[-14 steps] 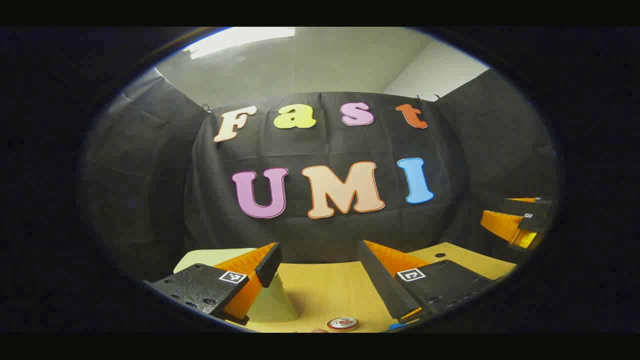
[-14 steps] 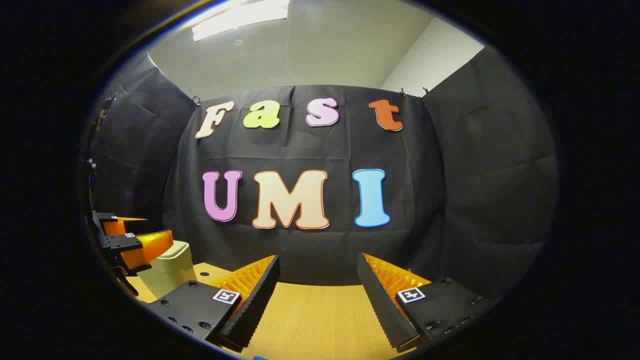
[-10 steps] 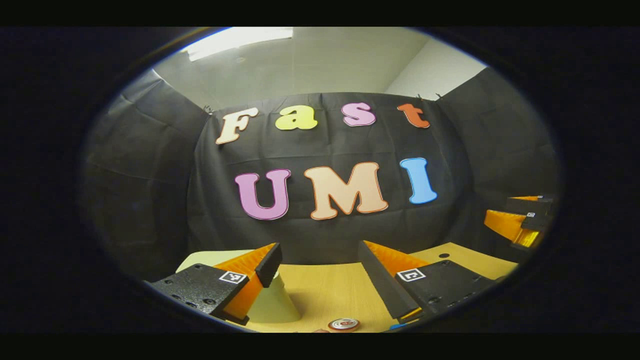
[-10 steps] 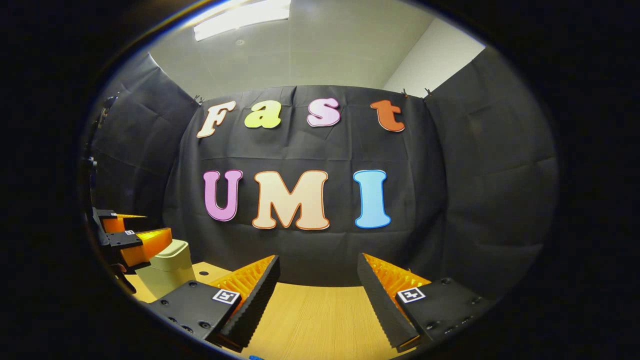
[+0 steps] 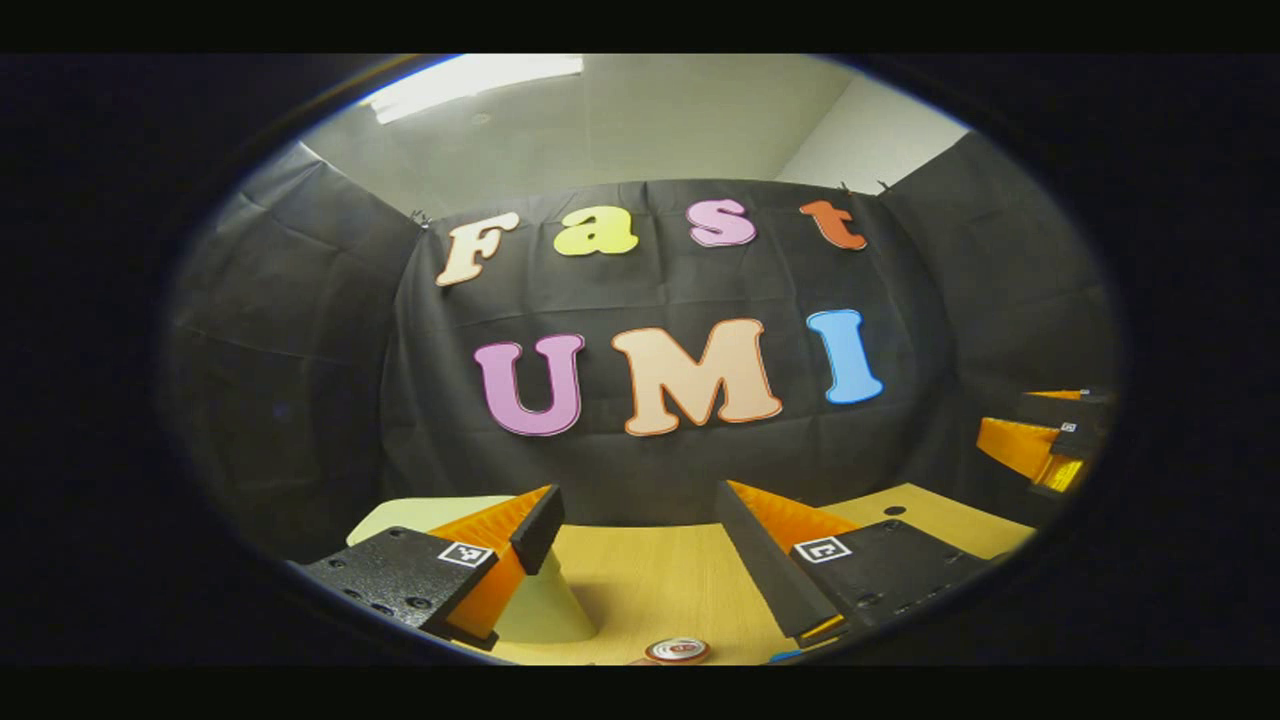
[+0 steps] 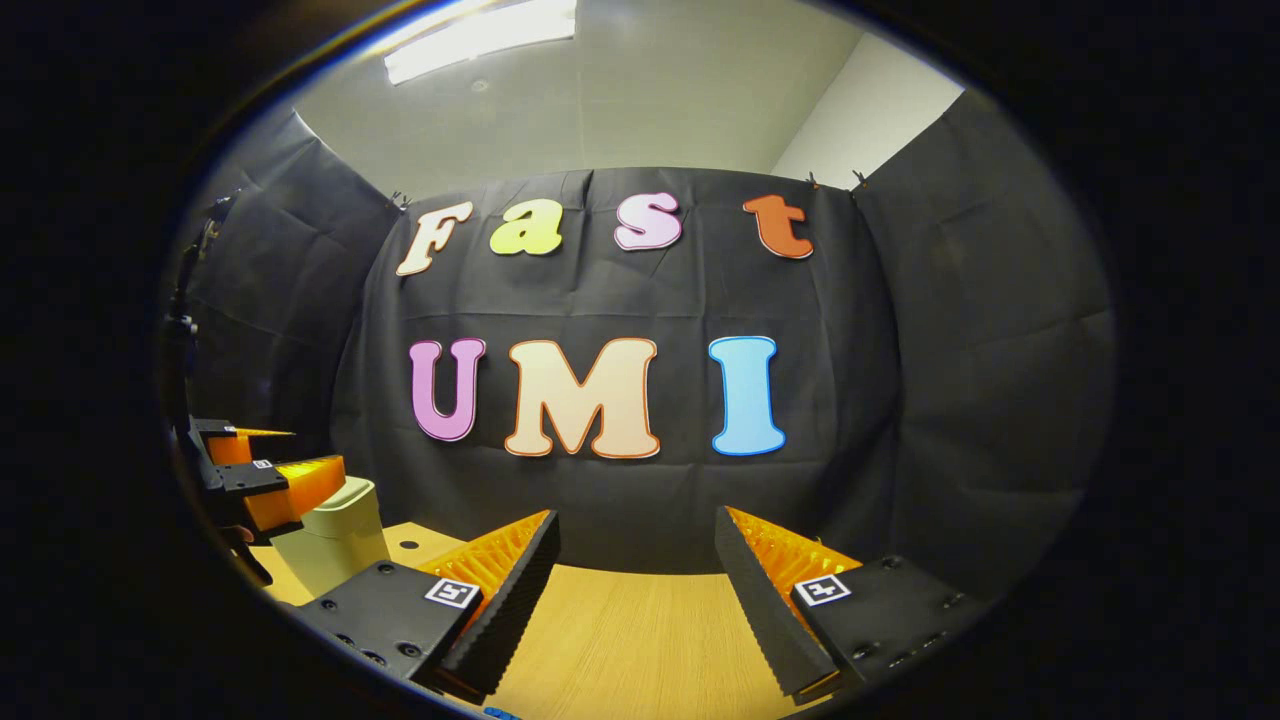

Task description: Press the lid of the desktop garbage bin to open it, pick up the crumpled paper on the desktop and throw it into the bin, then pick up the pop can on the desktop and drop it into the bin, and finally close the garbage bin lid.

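My left gripper [image 5: 632, 530] is held above the wooden table [image 5: 650, 580], fingers spread apart and grasping nothing. The pale bin [image 5: 540, 600] stands just behind my left finger, which covers part of it; its lid looks down. The top of the pop can [image 5: 677, 650] shows at the lower edge, on the table below the gap between the fingers. My right gripper [image 6: 637, 560] is likewise released and empty, over bare table, with the bin [image 6: 335, 540] far to its left and the left gripper just above that bin. Compared with 0.7 s ago, both views have barely shifted; the can sits slightly lower in the left gripper view.
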Available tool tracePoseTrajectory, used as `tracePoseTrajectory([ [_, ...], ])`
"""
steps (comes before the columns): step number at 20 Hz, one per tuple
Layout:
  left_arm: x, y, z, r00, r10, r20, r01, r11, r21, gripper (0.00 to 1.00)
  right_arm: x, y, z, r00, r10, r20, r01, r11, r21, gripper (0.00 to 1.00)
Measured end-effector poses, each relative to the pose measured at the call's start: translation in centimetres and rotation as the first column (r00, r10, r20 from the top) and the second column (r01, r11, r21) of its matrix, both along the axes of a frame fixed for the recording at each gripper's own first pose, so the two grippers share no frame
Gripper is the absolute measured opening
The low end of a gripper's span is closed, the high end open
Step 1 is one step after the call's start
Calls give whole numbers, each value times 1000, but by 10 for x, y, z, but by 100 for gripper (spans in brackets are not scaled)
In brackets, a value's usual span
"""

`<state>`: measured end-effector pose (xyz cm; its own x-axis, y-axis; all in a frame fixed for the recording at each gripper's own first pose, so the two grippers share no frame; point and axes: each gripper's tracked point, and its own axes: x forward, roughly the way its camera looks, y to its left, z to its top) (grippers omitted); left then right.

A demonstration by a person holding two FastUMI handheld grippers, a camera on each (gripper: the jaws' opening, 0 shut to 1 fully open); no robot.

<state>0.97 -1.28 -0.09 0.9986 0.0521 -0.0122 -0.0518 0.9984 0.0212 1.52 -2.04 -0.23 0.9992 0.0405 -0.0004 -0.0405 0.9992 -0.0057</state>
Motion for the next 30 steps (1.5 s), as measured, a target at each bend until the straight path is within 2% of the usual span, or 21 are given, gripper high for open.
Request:
tracePoseTrajectory([
  [5, 2, -6, 1, 1000, 18, -7, -18, 1000, 18, 96, 4, -6, -2, 1000, 29, 4, -29, 1000, 1, 98],
  [10, -3, -3, 3, 997, 73, -4, -73, 997, 35, 91, 8, -7, -9, 997, 83, -1, -83, 997, 2, 100],
  [11, -3, -1, 5, 997, 83, -1, -83, 996, 44, 90, 8, -7, -11, 996, 93, -4, -93, 996, 7, 98],
  [12, -5, 0, 8, 996, 94, 8, -94, 994, 53, 95, 9, -7, -13, 995, 99, -6, -99, 995, 10, 98],
  [13, -6, 3, 11, 995, 101, 18, -101, 993, 58, 84, 10, -7, -13, 995, 99, -9, -99, 995, 11, 98],
  [16, -4, 7, 12, 995, 100, 29, -102, 992, 75, 61, 14, -2, -13, 995, 103, -8, -103, 994, 26, 98],
  [17, -1, 11, 5, 997, 82, 5, -82, 994, 73, 42, 18, 4, -11, 995, 96, -1, -96, 995, 21, 98],
  [20, 5, 34, -2, 995, 98, -11, -98, 994, 48, 27, 23, 24, -11, 995, 95, -4, -95, 995, 25, 98],
  [21, 6, 47, -3, 993, 119, -11, -119, 992, 39, 1, 25, 29, -11, 996, 94, -6, -94, 995, 22, 98],
  [30, 8, 134, -40, 976, 202, -78, -200, 979, 26, 0, 42, 96, -26, 991, 125, -55, -125, 992, -4, 98],
])
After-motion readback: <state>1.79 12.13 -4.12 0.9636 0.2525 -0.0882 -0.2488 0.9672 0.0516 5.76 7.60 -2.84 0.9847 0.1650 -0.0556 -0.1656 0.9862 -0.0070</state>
